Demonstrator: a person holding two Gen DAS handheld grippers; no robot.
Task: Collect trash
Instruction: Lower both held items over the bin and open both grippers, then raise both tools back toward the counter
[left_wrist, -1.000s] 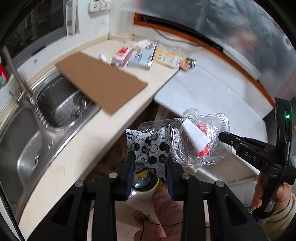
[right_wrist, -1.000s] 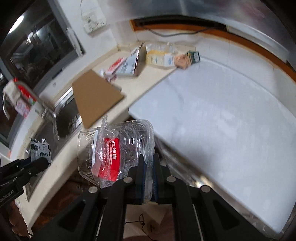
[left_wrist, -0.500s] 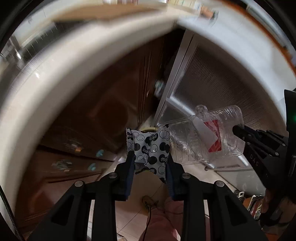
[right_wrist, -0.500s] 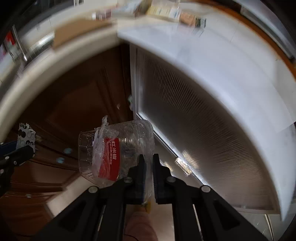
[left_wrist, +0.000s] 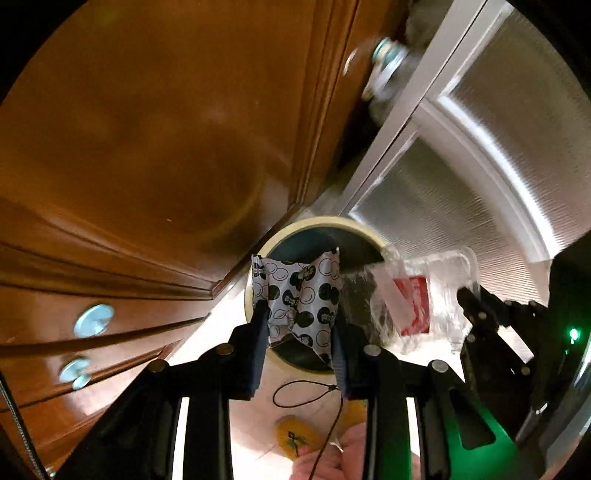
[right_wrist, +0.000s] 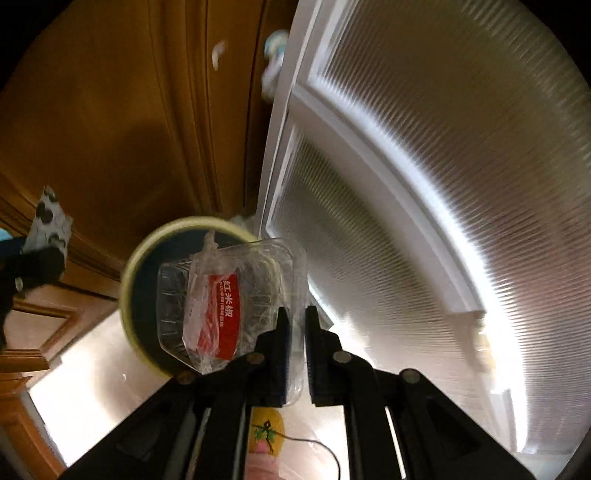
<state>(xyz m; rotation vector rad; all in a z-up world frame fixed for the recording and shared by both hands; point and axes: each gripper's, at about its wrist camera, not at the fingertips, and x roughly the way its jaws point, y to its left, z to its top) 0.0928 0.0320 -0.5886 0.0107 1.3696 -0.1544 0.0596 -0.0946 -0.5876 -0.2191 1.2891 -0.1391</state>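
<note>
Your left claw (left_wrist: 299, 332) is clamped on a crumpled black-and-white spotted wrapper (left_wrist: 295, 291), and your right claw (right_wrist: 295, 325) is pinched shut on the wall of a clear plastic tray (right_wrist: 229, 295) with film and a red label stuck to it. Both pieces hang over the round bin (left_wrist: 321, 225) that stands on the floor, close to the wooden cabinet door (left_wrist: 155, 140) and the ribbed white panel (right_wrist: 424, 184) beside it.

The wrapper looks feather-light and limp, so it may cling to the pads or drift when you let go; release it low over the dark opening. The tray seems thin, springy and slick, and it is wide compared with the bin mouth, so it could catch on the yellowish rim. Your hold on its edge suits tipping it in narrow end first. Neither item looks fragile, though the tray can crackle and flex.
</note>
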